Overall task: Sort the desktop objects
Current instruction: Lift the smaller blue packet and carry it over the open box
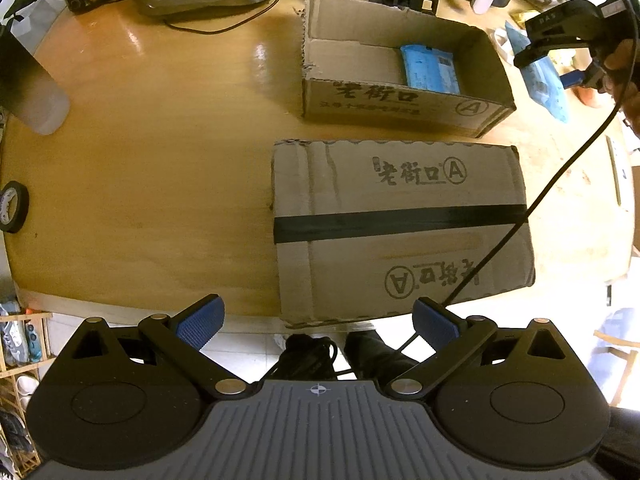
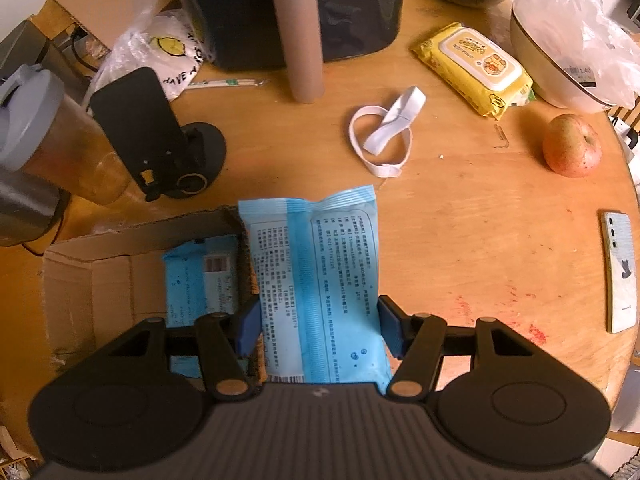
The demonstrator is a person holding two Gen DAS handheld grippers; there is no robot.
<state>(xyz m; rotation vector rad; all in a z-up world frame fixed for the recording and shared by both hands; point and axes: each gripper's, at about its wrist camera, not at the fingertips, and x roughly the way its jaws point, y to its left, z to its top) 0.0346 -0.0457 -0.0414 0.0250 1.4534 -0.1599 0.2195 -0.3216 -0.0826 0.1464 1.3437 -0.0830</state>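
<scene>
- Right gripper [image 2: 318,328]: clamping a flat light-blue plastic packet [image 2: 316,280] between the ribbed blue pads [image 2: 390,330], jaws narrowed to the packet's width.
- Held packet: hanging just beside the right-hand wall of the open brown corrugated cardboard box [image 2: 100,280], partly overlapping that wall; small dark print on its face, too fine to read.
- Second light-blue packet [image 2: 200,276]: lying flat inside the open box.
- Left gripper [image 1: 316,324]: standing wide open, gripping nothing, hovering over the near edge of the round glossy wooden table [image 1: 160,160].
- Closed brown cardboard box [image 1: 400,224]: lying just below the open box in the left wrist view, sealed by a black tape strip; printed with Chinese characters and a circled "A".
- Also resting on the table, well apart from the boxes: yellow wet-wipe pack [image 2: 476,68], white elastic band [image 2: 384,136], red-yellow apple [image 2: 572,146], white phone [image 2: 620,272].
</scene>
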